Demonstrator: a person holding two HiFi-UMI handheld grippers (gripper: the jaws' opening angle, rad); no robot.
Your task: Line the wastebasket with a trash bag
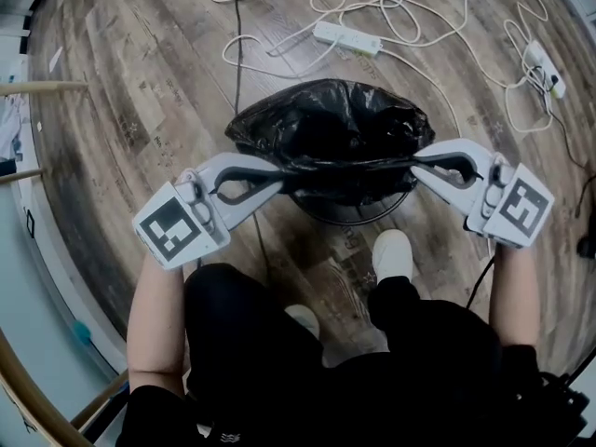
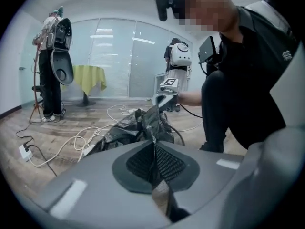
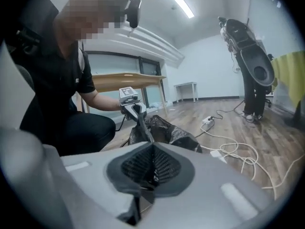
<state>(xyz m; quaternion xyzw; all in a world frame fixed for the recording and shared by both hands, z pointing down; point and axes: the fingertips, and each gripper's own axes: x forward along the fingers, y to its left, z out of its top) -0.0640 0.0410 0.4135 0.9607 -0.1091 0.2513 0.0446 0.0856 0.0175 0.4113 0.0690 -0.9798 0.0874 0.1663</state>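
Note:
A black trash bag (image 1: 331, 128) sits bunched over a round wastebasket, whose dark rim (image 1: 354, 214) shows below it. My left gripper (image 1: 279, 169) is shut on the bag's near edge at the left. At the right, my right gripper (image 1: 416, 163) is shut on the same edge, which runs taut between them. In the left gripper view a thin fold of bag (image 2: 153, 128) is pinched between the meshed pads (image 2: 164, 163). The right gripper view shows the same: black film (image 3: 167, 130) leads into closed pads (image 3: 138, 163), with the left gripper (image 3: 136, 111) opposite.
White cables and a power strip (image 1: 346, 37) lie on the wood floor behind the basket, with another strip (image 1: 548, 68) at far right. The person's white shoe (image 1: 392, 254) and knees are just in front of it. Wooden furniture legs (image 1: 42, 88) stand at the left.

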